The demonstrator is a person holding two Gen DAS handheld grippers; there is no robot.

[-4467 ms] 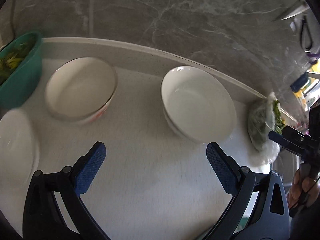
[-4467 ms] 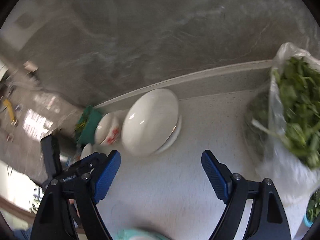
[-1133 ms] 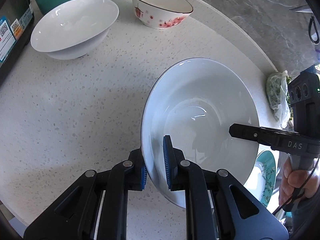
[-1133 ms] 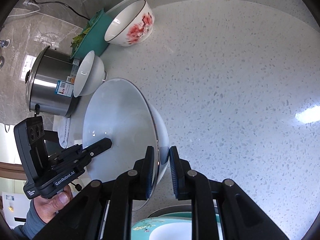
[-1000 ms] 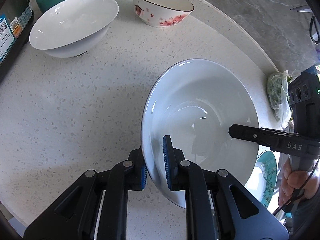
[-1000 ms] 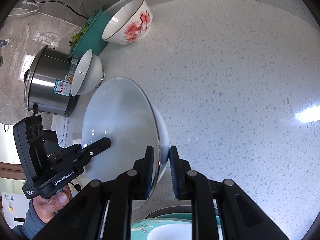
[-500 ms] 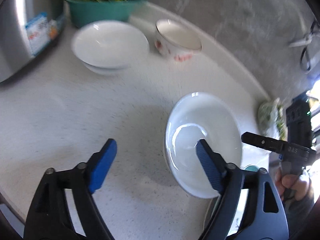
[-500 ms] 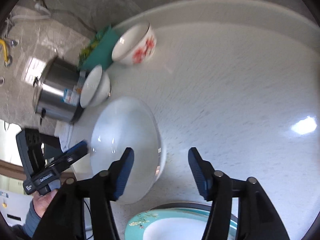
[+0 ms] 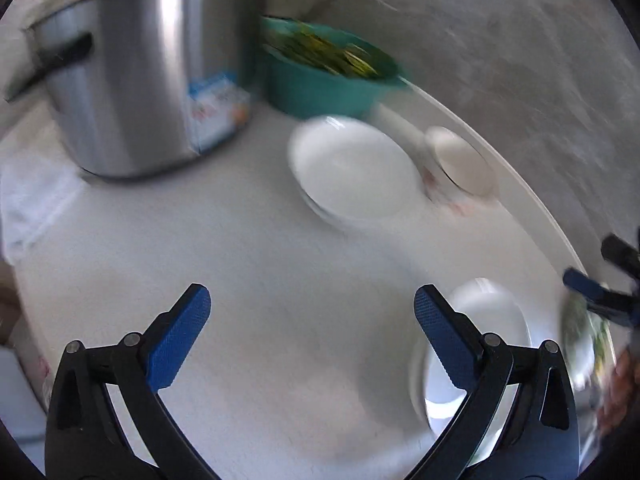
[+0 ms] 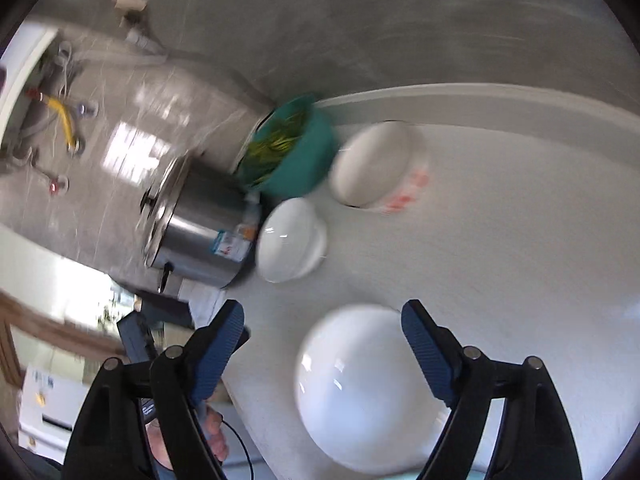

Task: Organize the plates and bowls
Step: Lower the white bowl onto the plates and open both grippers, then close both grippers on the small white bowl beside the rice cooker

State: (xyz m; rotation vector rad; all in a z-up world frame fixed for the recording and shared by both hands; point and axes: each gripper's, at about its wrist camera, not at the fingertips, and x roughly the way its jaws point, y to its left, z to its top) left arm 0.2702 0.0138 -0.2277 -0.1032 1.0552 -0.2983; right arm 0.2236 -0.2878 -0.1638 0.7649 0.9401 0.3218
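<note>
A large white bowl [image 10: 360,384] rests on the pale speckled counter [image 10: 500,260], free of both grippers. My right gripper [image 10: 324,320] hovers above it with its jaws opening, and the blue pads touch nothing. In the left wrist view the same bowl [image 9: 492,332] shows low on the right, partly behind one finger. My left gripper [image 9: 310,312] is over bare counter [image 9: 280,280], jaws opening wide with nothing between them. Farther back stand a smaller white bowl [image 9: 352,172] [image 10: 290,240] and a bowl with red flowers [image 9: 460,164] [image 10: 376,164].
A steel pot [image 9: 132,80] [image 10: 200,232] and a teal basin of greens [image 9: 328,72] [image 10: 296,152] stand at the back by the grey stone wall. A white cloth [image 9: 32,200] lies left of the pot. The counter's front edge runs just left of the large bowl.
Both grippers let go of the large white bowl's rim, opened wide and rose. The bowl now sits on the counter. The left view swung toward the pot and back bowls.
</note>
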